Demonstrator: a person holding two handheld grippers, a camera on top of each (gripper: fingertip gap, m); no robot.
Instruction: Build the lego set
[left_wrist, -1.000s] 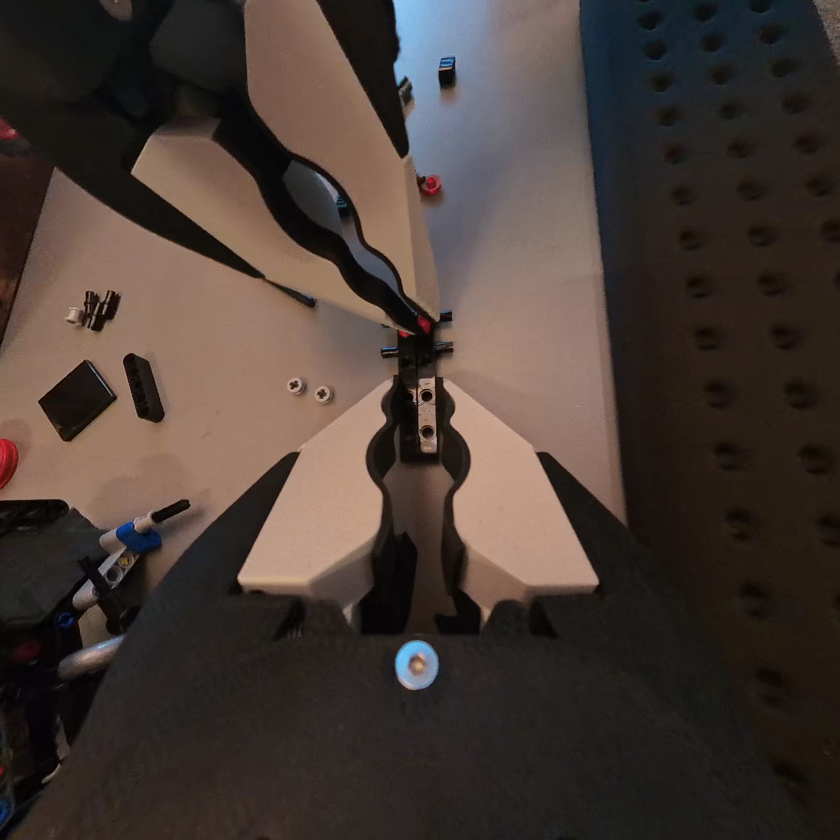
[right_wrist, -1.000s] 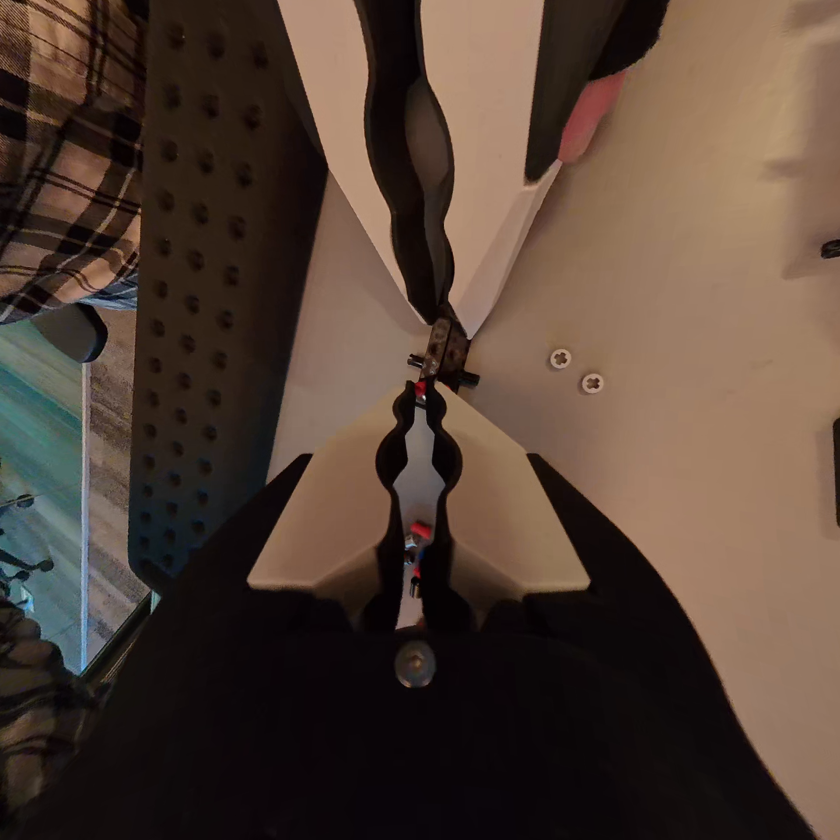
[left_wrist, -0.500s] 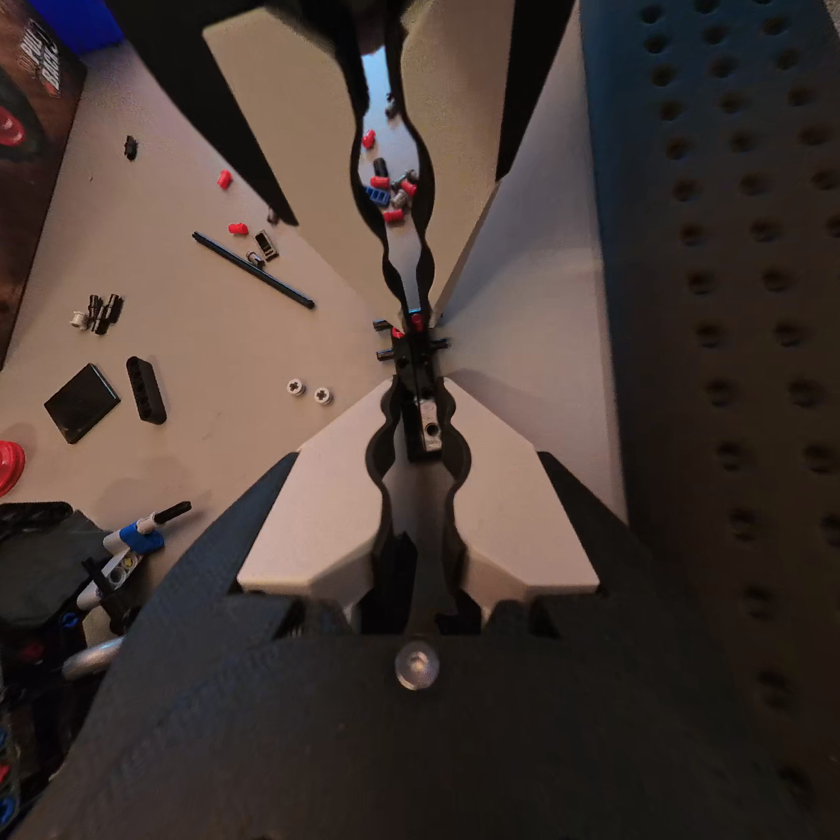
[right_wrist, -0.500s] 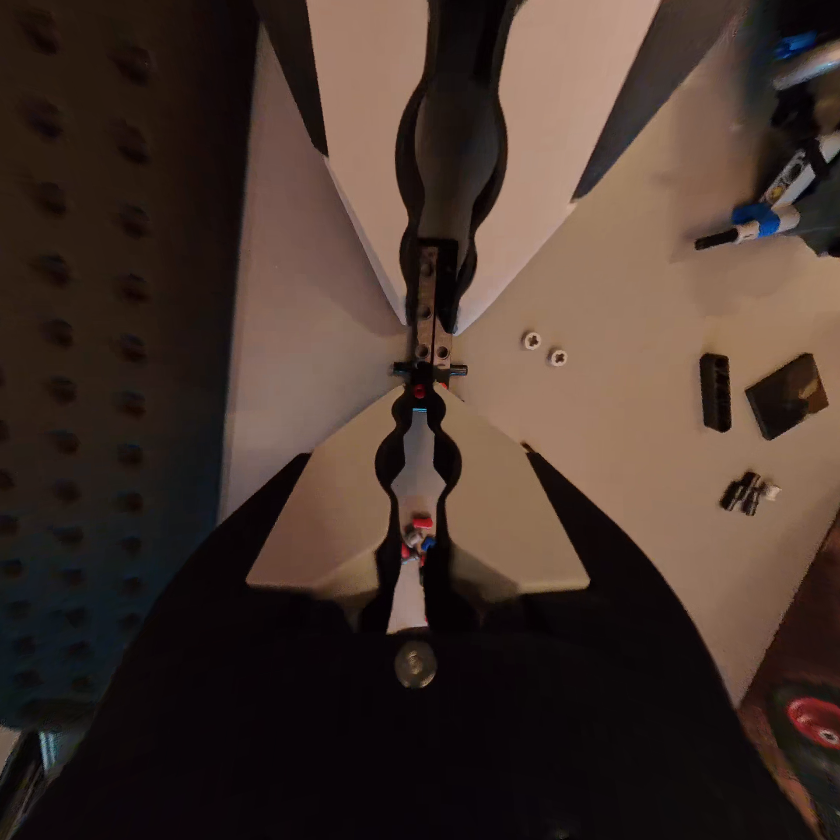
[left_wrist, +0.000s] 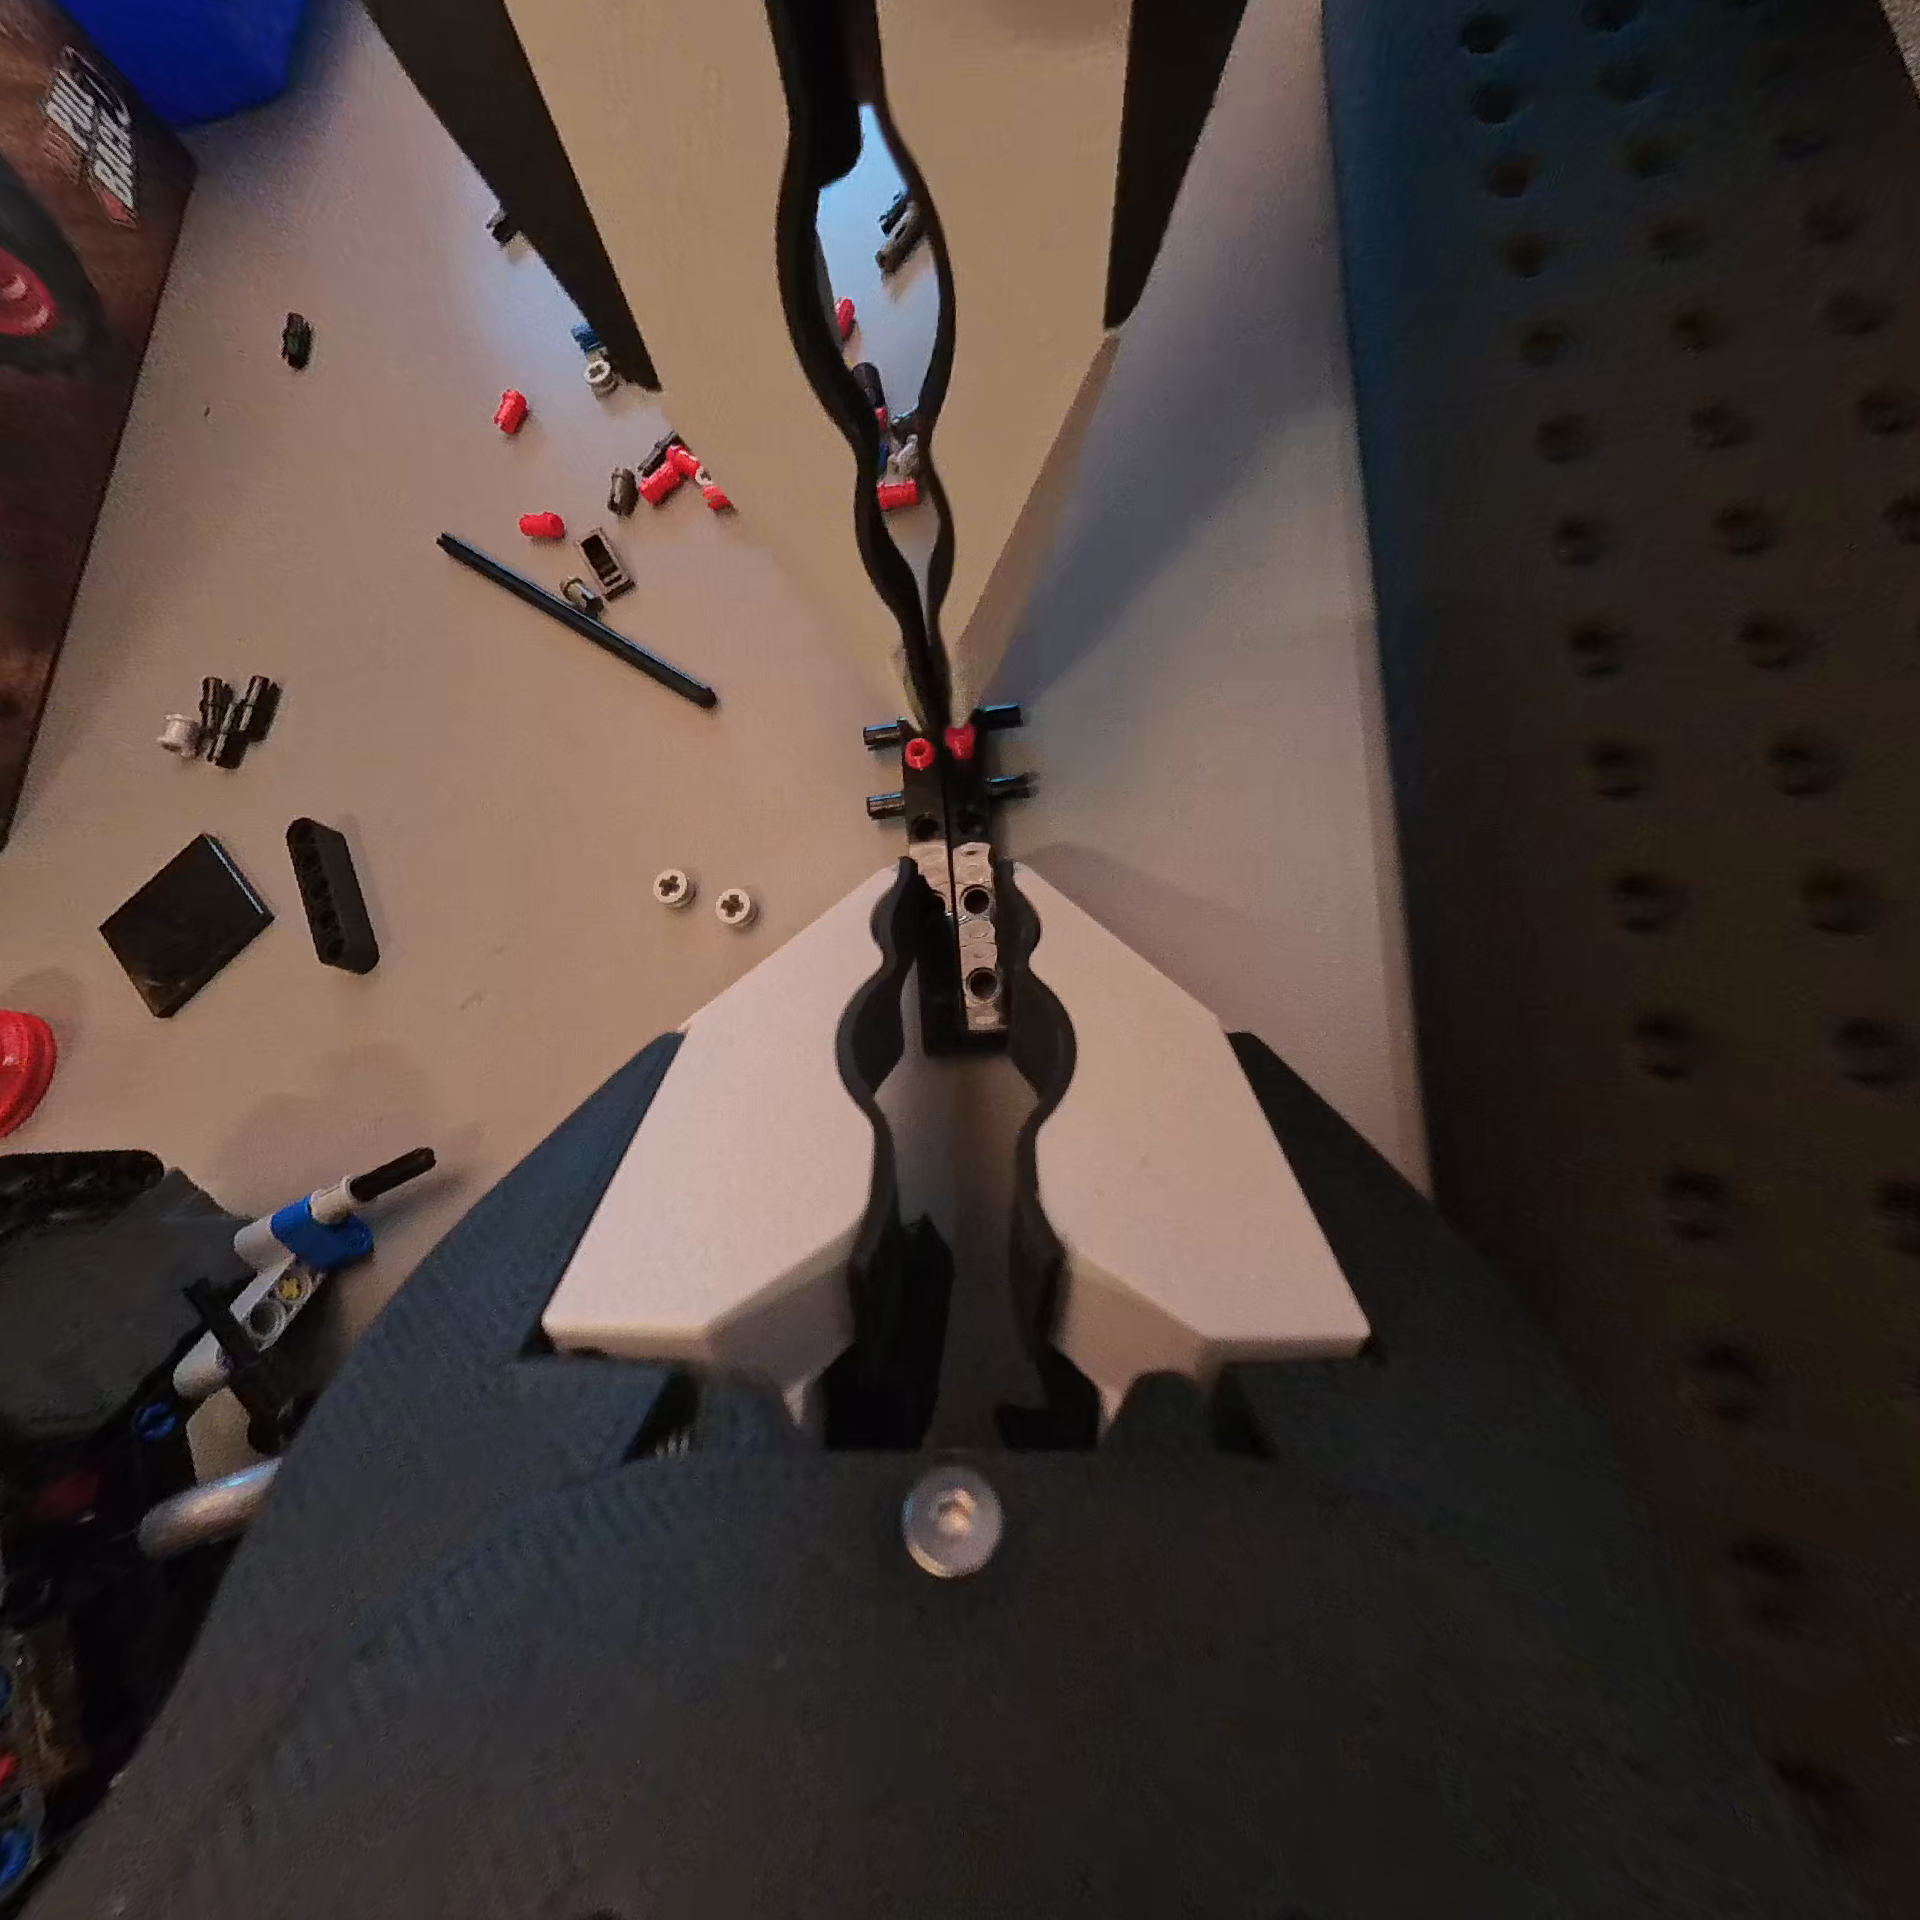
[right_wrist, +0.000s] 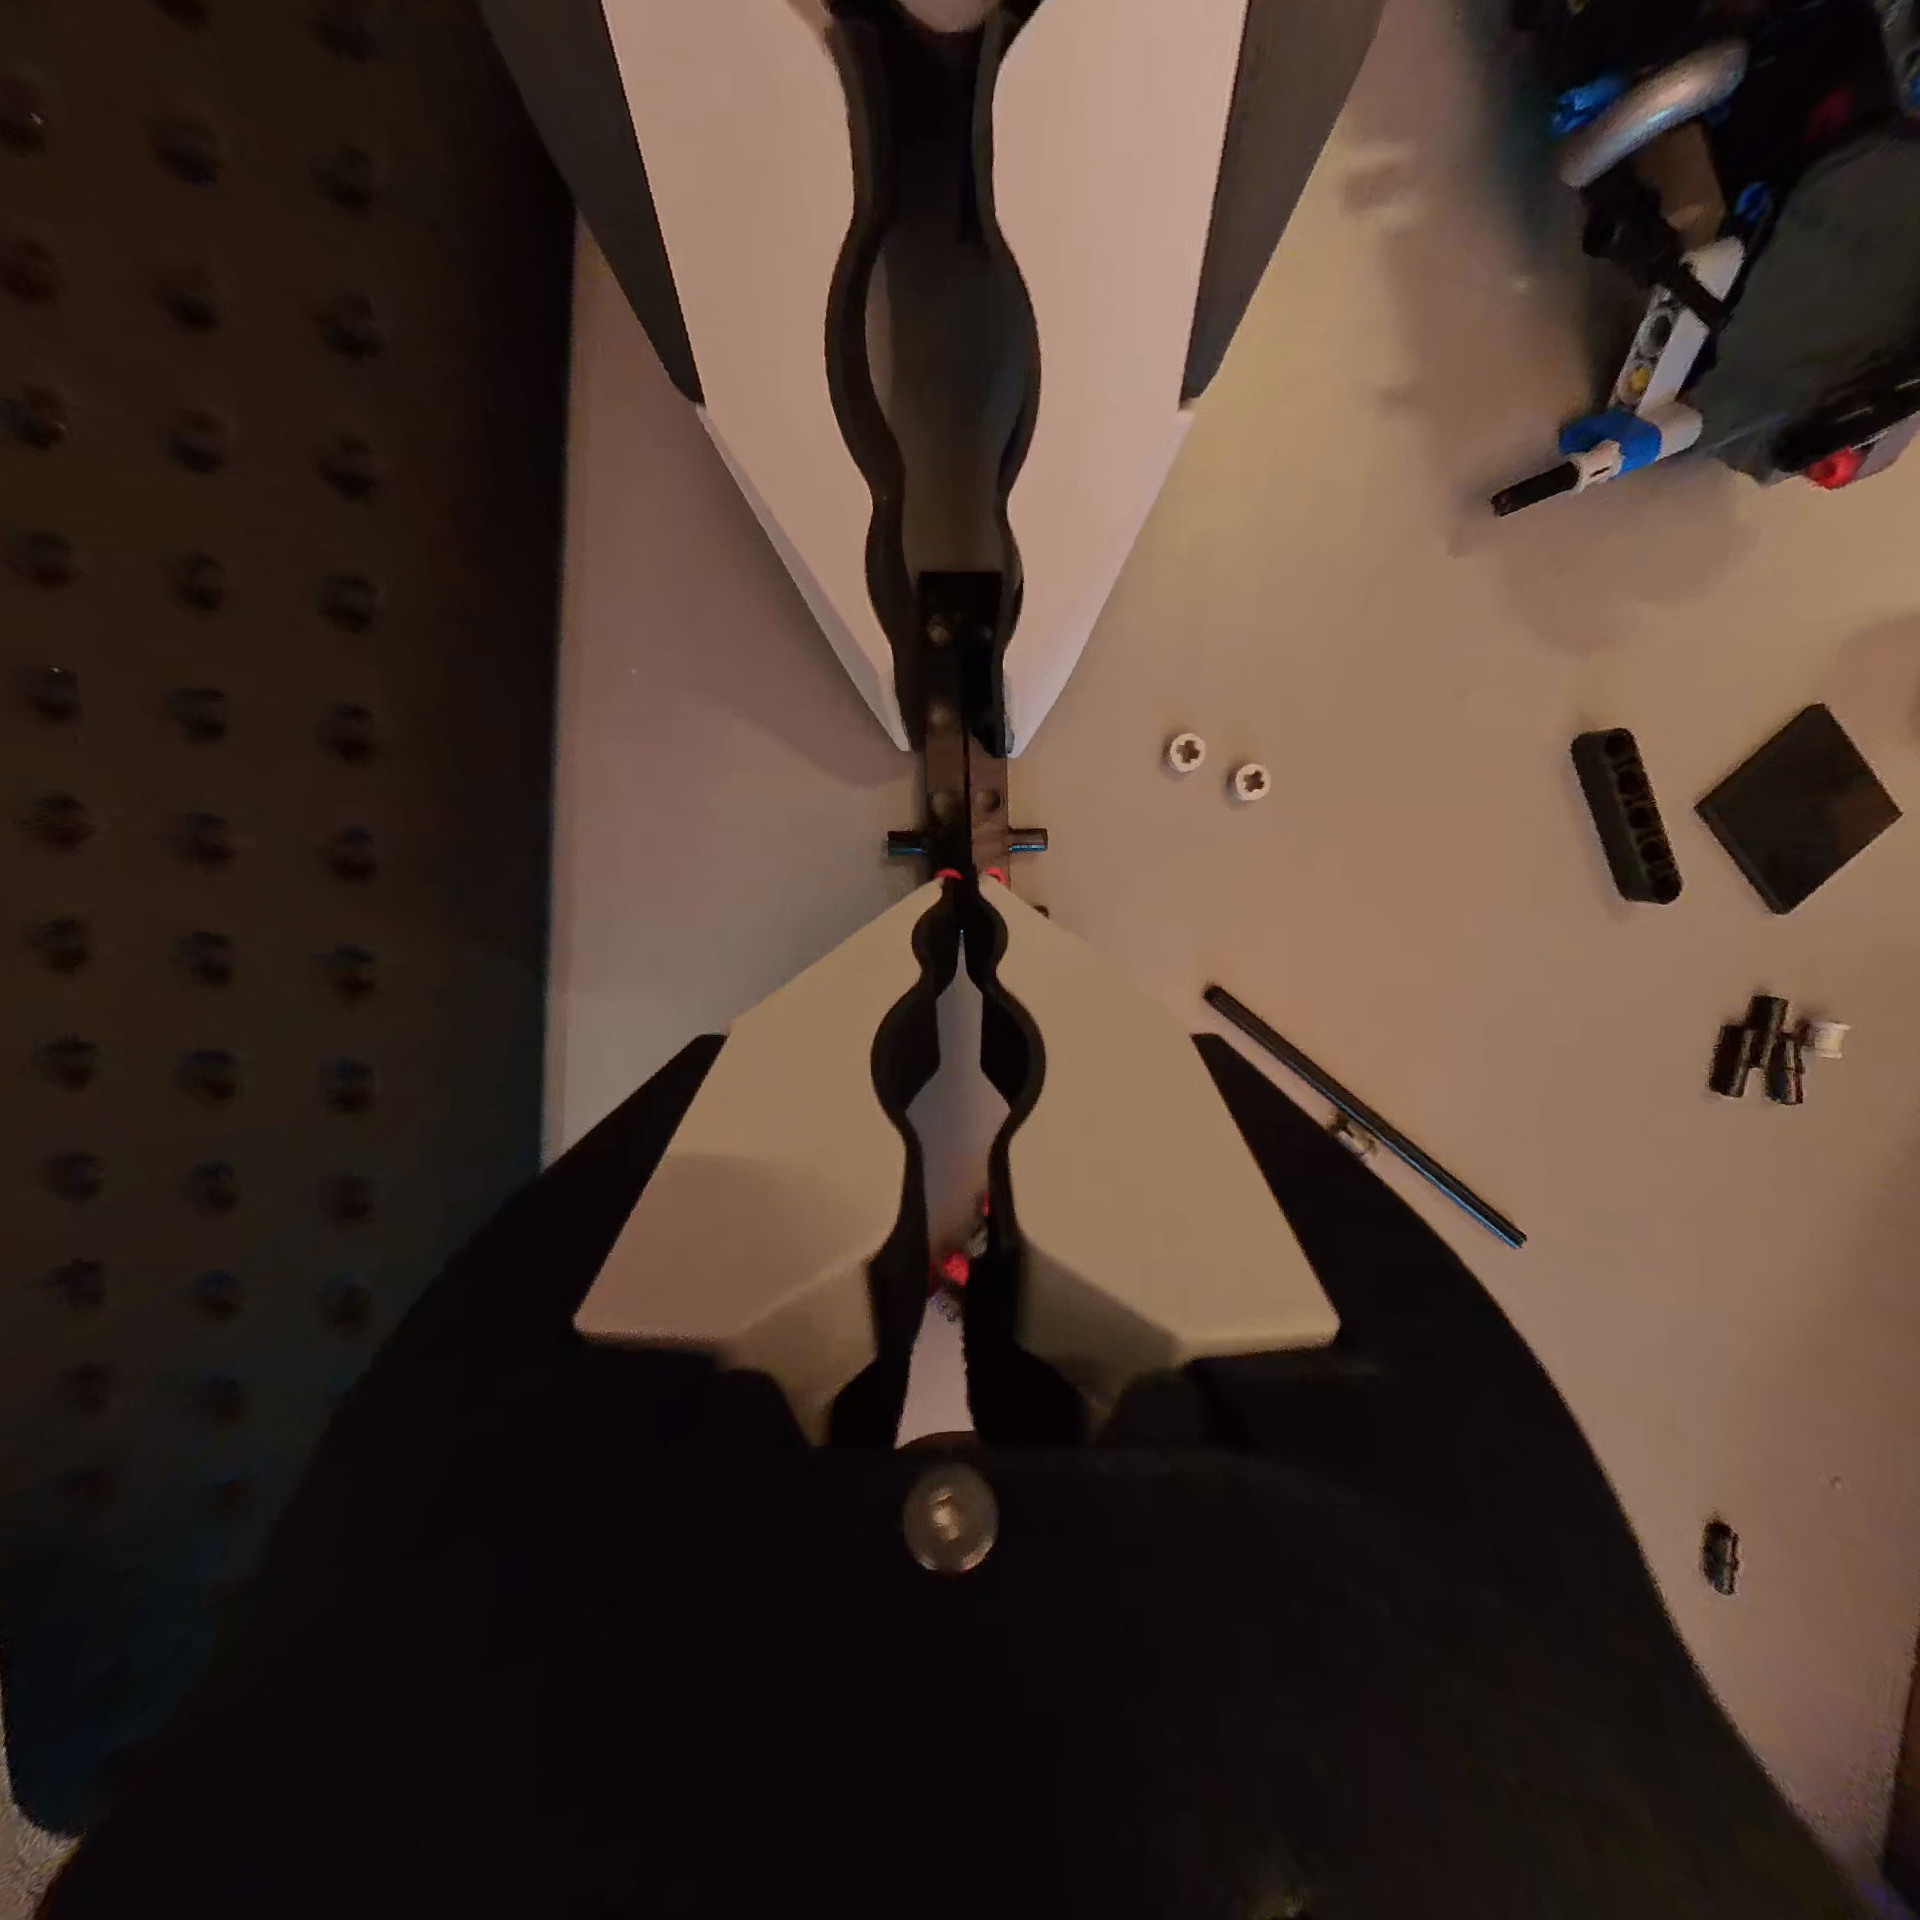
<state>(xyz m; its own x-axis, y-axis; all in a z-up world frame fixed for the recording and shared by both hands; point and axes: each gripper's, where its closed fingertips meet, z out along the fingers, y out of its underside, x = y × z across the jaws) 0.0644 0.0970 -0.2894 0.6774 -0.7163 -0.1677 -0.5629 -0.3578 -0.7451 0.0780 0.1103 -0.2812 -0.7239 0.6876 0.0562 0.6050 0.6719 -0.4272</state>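
Note:
My left gripper (left_wrist: 951, 894) is shut on a small assembly of black and grey beams (left_wrist: 961, 935) and holds it above the table. Black pins stick out of both its sides, and two red pins (left_wrist: 920, 750) sit in its far end. My right gripper (right_wrist: 961, 899) is shut and points straight at the left one. Its tips touch the assembly's (right_wrist: 961, 800) far end, between the two red pins. In the left wrist view the right gripper (left_wrist: 935, 707) comes down from the top. In the right wrist view the left gripper (right_wrist: 956, 727) comes down from the top.
Loose parts lie on the beige table: a black axle (left_wrist: 577, 613), two white bushes (left_wrist: 675, 888), a short black beam (left_wrist: 332, 894), a black tile (left_wrist: 187, 920), scattered red pins (left_wrist: 665, 483). A part-built model (right_wrist: 1766, 312) stands nearby. A dark perforated panel (left_wrist: 1662, 727) runs along one side.
The right gripper has swung from a slant to stand straight opposite the left one, its tips staying at the red-pin end. The left gripper has kept its hold.

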